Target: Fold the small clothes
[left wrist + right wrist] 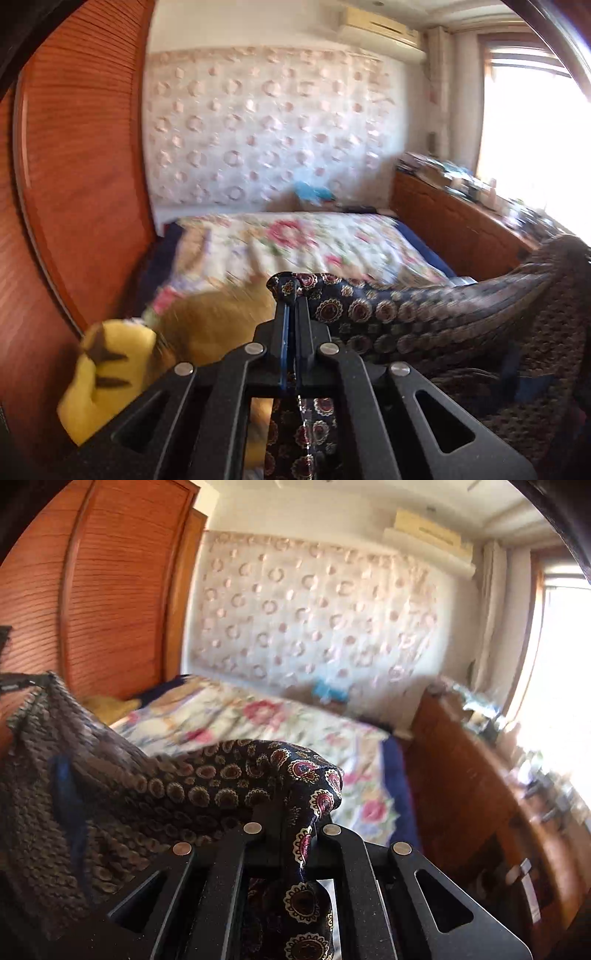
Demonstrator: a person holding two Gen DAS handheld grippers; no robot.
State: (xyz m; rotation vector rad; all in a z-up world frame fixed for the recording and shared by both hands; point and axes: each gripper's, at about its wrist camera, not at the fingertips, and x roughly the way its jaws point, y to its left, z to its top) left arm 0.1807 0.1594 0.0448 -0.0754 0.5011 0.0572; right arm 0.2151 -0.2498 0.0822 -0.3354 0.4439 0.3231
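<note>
**Patterned cloth held up between both grippers above the bed**

The left gripper (291,295) has its fingers pressed together on a corner of the paisley cloth (388,314), a dark navy fabric printed with round red-and-cream medallions; a little tuft of it pokes out above the fingertips, and more of it hangs down beneath the jaws. The right gripper (295,812) is likewise closed on the paisley cloth (236,771), whose edge drapes over the fingertips and falls between the arms of the tool, hiding the tips themselves; the fabric runs slack between the two grippers, lifted clear of the bed, its far parts blurred.

Just beside the left gripper lies a yellow plush toy (107,373) with dark markings, next to a mustard-coloured blanket (214,325); beyond them spreads the floral quilt (314,240) over a bed with a navy sheet (395,775) showing at its edge. A slatted wooden wardrobe (81,166) stands along the left side; a wooden cabinet (480,794) cluttered with small items runs along the right, under a bright window (532,147). At the far end hangs a pale wall covering (266,129) dotted with pink rings, with a blue object (312,192) at its foot and an air conditioner (380,33) above.
</note>
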